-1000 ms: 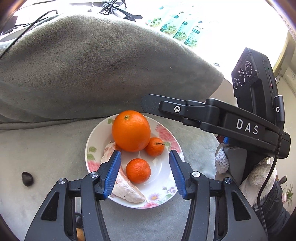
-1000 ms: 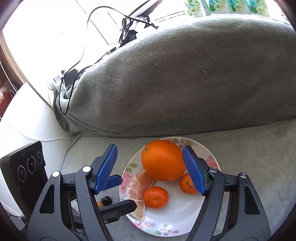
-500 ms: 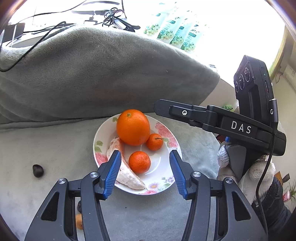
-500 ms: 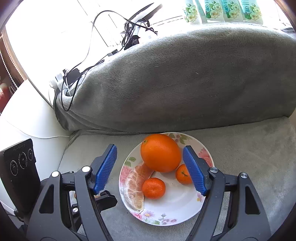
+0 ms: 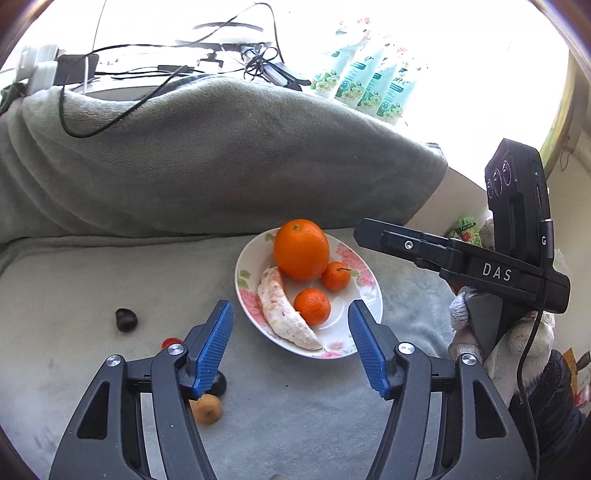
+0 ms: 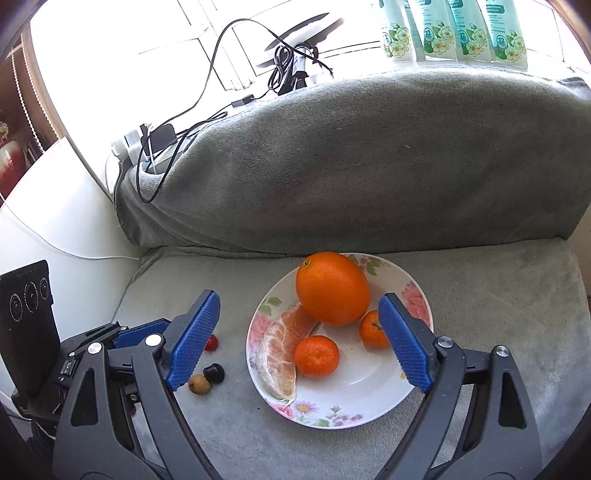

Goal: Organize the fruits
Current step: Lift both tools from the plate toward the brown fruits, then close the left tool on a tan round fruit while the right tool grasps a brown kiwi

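We see a grey fleece blanket [image 6: 369, 166] heaped over the surface, bright window [image 6: 129, 44] light behind it, tangled black cables [image 5: 258, 62] and floral tubes [image 6: 454, 29] along the sill.

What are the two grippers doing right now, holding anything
Left gripper: open, holding nothing, near the plate.
Right gripper: open, holding nothing, fingers on either side of the plate.

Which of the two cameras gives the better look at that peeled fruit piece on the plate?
The right wrist view. There the peeled piece shows its pale segments and membranes clearly, lying on the plate against the big orange. In the left wrist view the piece appears edge-on, a curved wedge with little detail.
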Motion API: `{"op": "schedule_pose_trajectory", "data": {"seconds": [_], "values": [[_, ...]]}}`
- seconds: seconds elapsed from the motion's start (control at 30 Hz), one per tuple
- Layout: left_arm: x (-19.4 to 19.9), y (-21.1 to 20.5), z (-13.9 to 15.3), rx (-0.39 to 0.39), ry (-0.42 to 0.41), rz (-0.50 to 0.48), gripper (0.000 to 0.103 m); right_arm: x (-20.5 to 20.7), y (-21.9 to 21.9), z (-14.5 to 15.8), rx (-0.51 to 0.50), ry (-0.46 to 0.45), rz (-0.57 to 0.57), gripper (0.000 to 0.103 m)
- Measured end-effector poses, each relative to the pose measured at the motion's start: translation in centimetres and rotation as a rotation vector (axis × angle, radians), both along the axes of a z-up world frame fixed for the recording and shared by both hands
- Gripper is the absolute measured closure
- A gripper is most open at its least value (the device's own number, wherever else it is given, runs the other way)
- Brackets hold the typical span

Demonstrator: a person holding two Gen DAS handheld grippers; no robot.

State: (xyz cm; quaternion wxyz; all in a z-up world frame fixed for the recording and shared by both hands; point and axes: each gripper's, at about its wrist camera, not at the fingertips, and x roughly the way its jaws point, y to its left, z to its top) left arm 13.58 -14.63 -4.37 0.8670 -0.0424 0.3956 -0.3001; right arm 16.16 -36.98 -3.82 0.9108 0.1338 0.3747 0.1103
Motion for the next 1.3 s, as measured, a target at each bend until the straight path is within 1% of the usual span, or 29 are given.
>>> {"op": "schedule_pose_trajectory", "data": {"seconds": [0.03,0.23,0.37,0.5,0.63,0.73,0.8,0.83,0.87,0.97,1.0,1.07,1.13,1.2,1.27,1.3], "values": [[0.0,0.6,0.0,-0.002,0.000,0.010,0.039,-0.2,0.2,0.0,-0.008,-0.003,0.004,0.009],[-0.3,4.1,-0.6,0.004,-0.003,0.071,0.039,-1.3,1.4,0.1,-0.012,-0.025,0.046,0.009],[-0.7,6.1,-0.9,0.017,-0.005,0.100,0.039,-2.4,2.9,0.3,-0.033,-0.054,0.099,0.009],[-1.6,7.8,-1.2,0.033,-0.020,0.121,0.039,-3.3,4.3,0.3,-0.043,-0.071,0.147,0.009],[-3.0,10.0,-1.8,0.031,-0.017,0.160,0.039,-3.9,5.6,0.2,-0.032,-0.076,0.189,0.009],[-4.1,11.5,-2.2,0.048,-0.023,0.197,0.039,-4.1,6.7,-0.1,-0.043,-0.080,0.219,0.009],[-4.8,12.5,-2.5,0.050,-0.024,0.217,0.039,-4.3,7.5,-0.5,-0.050,-0.078,0.239,0.012],[-5.1,12.9,-2.6,0.052,-0.023,0.227,0.039,-4.4,7.9,-0.7,-0.053,-0.075,0.248,0.015],[-5.4,13.3,-2.8,0.050,-0.018,0.237,0.041,-4.5,8.3,-0.9,-0.055,-0.070,0.257,0.019],[-5.8,14.2,-3.5,0.046,0.004,0.247,0.047,-4.6,9.7,-1.8,-0.064,-0.051,0.290,0.026],[-5.8,14.3,-3.7,0.054,0.008,0.248,0.048,-4.7,10.2,-2.1,-0.075,-0.047,0.298,0.027],[-5.9,14.4,-4.2,0.067,0.017,0.246,0.053,-4.7,11.3,-2.8,-0.100,-0.037,0.315,0.035],[-6.0,14.3,-4.8,0.071,0.030,0.239,0.057,-4.7,12.3,-3.6,-0.115,-0.023,0.337,0.038],[-6.0,14.2,-5.3,0.077,0.039,0.233,0.057,-4.7,13.2,-4.4,-0.139,-0.009,0.351,0.042],[-5.8,14.0,-5.7,0.091,0.043,0.231,0.061,-4.6,14.0,-5.2,-0.169,0.005,0.364,0.051],[-5.8,13.8,-5.8,0.106,0.040,0.234,0.062,-4.6,14.3,-5.5,-0.181,0.011,0.368,0.052]]}}
